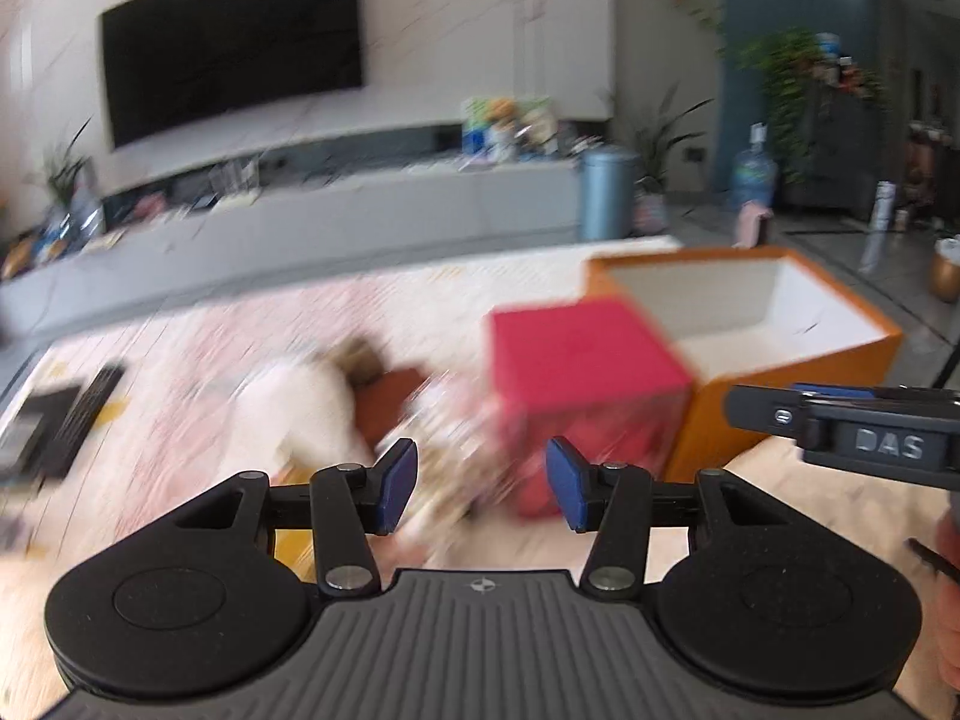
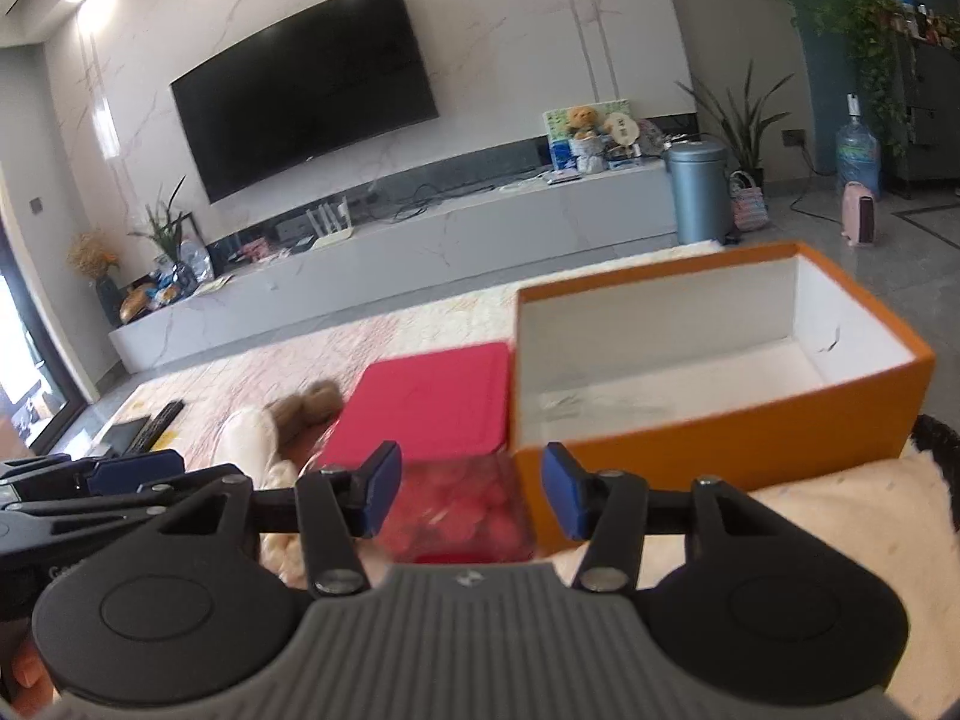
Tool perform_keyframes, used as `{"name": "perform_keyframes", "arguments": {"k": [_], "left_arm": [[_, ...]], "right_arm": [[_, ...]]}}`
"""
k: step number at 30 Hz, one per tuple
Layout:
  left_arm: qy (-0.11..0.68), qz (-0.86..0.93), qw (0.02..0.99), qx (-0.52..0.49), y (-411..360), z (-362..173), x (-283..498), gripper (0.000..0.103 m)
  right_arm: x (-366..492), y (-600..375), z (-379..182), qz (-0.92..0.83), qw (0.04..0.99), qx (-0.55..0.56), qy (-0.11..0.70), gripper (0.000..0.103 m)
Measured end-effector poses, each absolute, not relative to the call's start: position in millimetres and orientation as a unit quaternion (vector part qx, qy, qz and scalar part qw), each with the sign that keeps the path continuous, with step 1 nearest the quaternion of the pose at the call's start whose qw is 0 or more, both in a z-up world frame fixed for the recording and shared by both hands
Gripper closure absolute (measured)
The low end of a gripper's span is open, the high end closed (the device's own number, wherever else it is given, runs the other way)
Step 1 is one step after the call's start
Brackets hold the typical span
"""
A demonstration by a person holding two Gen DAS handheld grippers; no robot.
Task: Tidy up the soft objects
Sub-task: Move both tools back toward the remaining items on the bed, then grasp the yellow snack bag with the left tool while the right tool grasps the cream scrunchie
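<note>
The left gripper (image 1: 481,483) has its jaws apart with nothing between the blue pads; so does the right gripper (image 2: 471,491). In the right wrist view, the orange box (image 2: 720,438) fills the centre right of the frame, open-topped, its white inside bare. Its left wall is touching or just beside the red-lidded container (image 2: 438,402), whose clear front sits lower centre. Left of that container, a cream soft toy (image 2: 249,444) and a brown plush (image 2: 306,405) lie on the pale patterned surface (image 2: 360,348), with open surface behind them toward the upper left. A cream fleecy cloth (image 2: 840,528) lies at lower right, against the box's near wall.
</note>
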State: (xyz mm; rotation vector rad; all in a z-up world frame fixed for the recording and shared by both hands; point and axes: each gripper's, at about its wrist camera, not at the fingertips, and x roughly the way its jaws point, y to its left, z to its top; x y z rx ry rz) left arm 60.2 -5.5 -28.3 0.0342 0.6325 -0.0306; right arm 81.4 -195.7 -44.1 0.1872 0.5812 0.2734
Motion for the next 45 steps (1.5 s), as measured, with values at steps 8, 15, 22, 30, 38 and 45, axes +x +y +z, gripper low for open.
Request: {"name": "perform_keyframes", "arguments": {"k": [8, 15, 22, 30, 38, 45], "left_arm": [[0.324, 0.044, 0.945, 0.020, 31.4, -39.9, 41.9, 0.045], [0.334, 0.037, 0.942, 0.010, 48.7, -53.8, 35.6, 0.045], [0.350, 0.020, 0.935, 0.058, 59.0, -69.4, 52.0, 0.044], [0.413, 0.020, 0.898, 0.149, 44.3, -101.9, 87.5, 0.038], [0.436, 0.053, 0.873, 0.210, 32.6, -126.4, 109.9, 0.029], [0.451, 0.070, 0.858, 0.238, 27.6, -138.3, 123.9, 0.022]], "right_arm": [[68.5, -147.9, -70.8, 0.163, 0.932, 0.049, 0.320, 0.050], [73.5, -121.0, -80.6, 0.173, 0.926, 0.021, 0.336, 0.048], [88.3, -98.5, -93.9, 0.175, 0.921, 0.002, 0.349, 0.049], [113.4, -76.6, -104.8, 0.185, 0.912, -0.008, 0.365, 0.049], [133.5, -66.1, -122.1, 0.183, 0.903, -0.011, 0.388, 0.049], [139.4, -68.0, -130.3, 0.179, 0.897, -0.001, 0.404, 0.050]]}}
